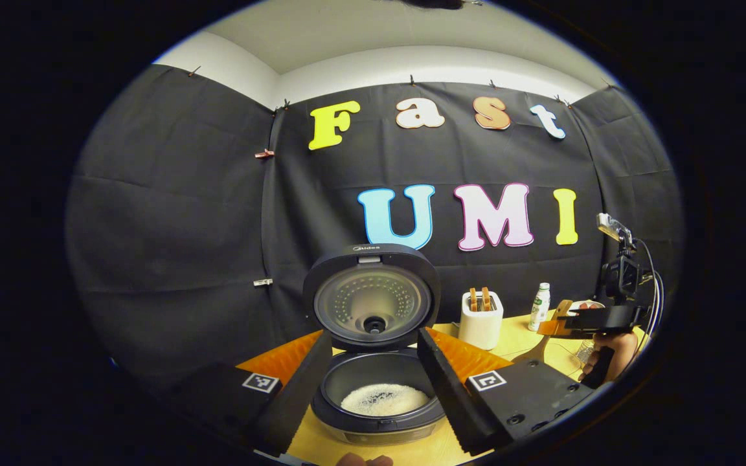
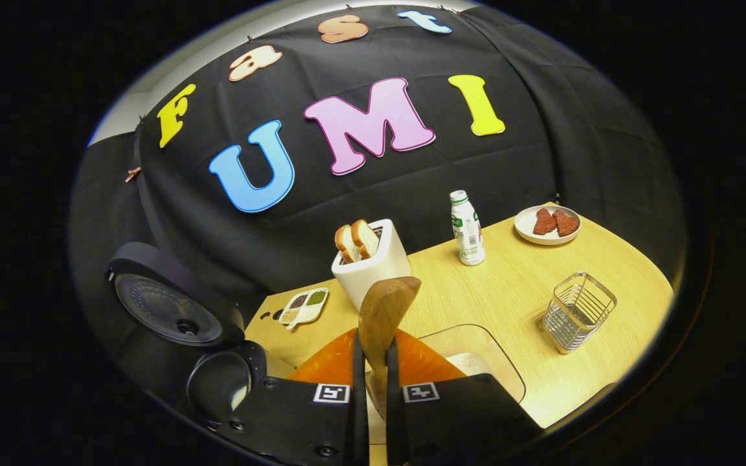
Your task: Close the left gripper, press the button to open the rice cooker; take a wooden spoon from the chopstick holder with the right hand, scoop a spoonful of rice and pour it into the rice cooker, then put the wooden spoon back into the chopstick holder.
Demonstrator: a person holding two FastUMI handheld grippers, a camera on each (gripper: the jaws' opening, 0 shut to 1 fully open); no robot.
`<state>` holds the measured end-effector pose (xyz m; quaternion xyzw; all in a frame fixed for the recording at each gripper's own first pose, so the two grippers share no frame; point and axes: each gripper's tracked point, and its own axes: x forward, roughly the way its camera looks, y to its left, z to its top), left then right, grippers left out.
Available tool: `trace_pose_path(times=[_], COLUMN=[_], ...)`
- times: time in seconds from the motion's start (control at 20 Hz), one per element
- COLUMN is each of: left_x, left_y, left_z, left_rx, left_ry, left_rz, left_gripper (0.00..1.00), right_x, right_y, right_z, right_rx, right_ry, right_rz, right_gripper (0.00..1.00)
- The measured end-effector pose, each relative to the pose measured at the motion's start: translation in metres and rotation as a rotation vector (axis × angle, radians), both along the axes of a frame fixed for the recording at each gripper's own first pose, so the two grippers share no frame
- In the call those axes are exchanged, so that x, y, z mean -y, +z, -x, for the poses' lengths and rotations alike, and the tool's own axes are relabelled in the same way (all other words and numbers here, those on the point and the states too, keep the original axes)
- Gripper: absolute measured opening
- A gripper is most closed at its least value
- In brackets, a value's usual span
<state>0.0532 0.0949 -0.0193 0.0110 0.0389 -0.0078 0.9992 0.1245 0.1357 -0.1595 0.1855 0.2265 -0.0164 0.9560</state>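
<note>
The rice cooker (image 1: 373,362) stands with its lid (image 1: 373,298) raised, and white rice (image 1: 383,398) lies in its pot. My left gripper (image 1: 374,336) is open just in front of it, one finger on each side of the pot, touching nothing. In the left gripper view my right gripper (image 1: 596,320) hovers over the table at the right. It is shut on the handle of the wooden spoon (image 2: 383,310), whose bowl points up and away. The wire chopstick holder (image 2: 577,310) stands to the right. The open cooker (image 2: 179,310) is at the left.
A clear bowl (image 2: 476,330) with rice sits under my right gripper. Behind it are a white toaster (image 2: 370,259) with bread, a small grain dish (image 2: 304,305), a bottle (image 2: 468,226) and a plate (image 2: 528,220) of meat. A hand (image 1: 606,362) holds the right gripper.
</note>
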Motion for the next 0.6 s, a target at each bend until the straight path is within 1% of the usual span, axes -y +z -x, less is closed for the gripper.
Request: trace_pose_path(times=[0.15, 0.25, 0.4, 0.6], left_x=[0.002, -0.003, -0.012, -0.022], left_y=[-0.003, -0.004, -0.006, -0.012], left_z=[-0.004, -0.006, -0.006, -0.006], left_rx=[0.000, 0.003, 0.004, -0.012], left_ry=[-0.011, 0.004, 0.032, 0.065], left_rz=[0.028, 0.048, 0.067, 0.085], left_gripper=[0.90, 0.91, 0.91, 0.91], right_x=[-0.022, -0.042, -0.077, -0.129], right_y=[0.027, 0.044, 0.073, 0.087], right_z=[-0.006, -0.010, -0.014, -0.016], right_rx=[0.041, 0.070, 0.109, 0.126], right_ry=[0.052, 0.093, 0.154, 0.243], right_rz=[0.010, 0.009, -0.025, -0.050], right_gripper=[0.15, 0.14, 0.15, 0.14])
